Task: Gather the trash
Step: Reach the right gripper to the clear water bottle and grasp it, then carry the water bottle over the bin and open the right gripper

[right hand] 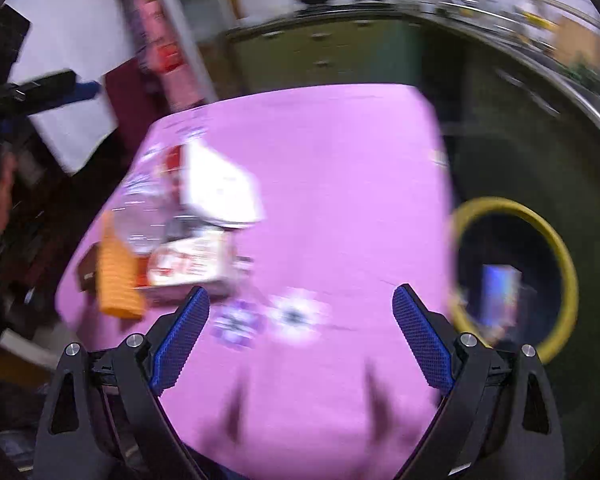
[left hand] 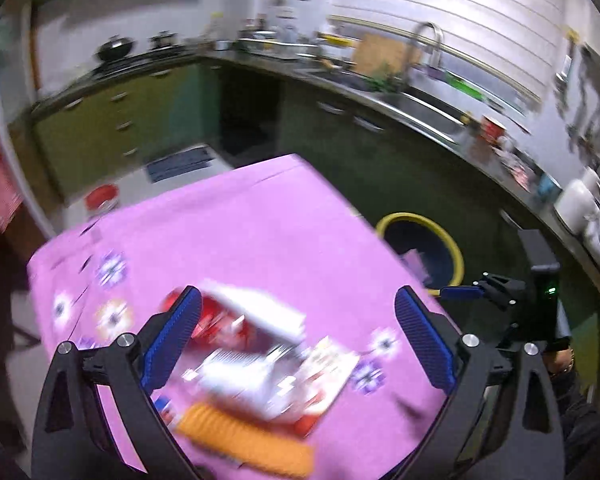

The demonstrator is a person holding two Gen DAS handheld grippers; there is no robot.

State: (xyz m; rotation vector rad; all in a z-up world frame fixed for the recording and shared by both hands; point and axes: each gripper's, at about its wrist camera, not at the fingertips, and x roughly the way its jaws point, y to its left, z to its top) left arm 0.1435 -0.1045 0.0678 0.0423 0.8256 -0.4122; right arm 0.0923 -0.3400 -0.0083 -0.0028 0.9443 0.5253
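In a green-cabinet kitchen, a pink tablecloth (left hand: 260,232) carries the trash pile (left hand: 260,360). Left gripper (left hand: 298,340) hovers above the pile, right gripper (right hand: 300,336) beside it, both spread empty; best to take one piece per grasp.

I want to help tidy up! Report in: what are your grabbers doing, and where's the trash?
Left gripper open, empty. Right gripper open, empty. Trash pile on pink table; yellow-rimmed bin beside it. Nothing blocking.
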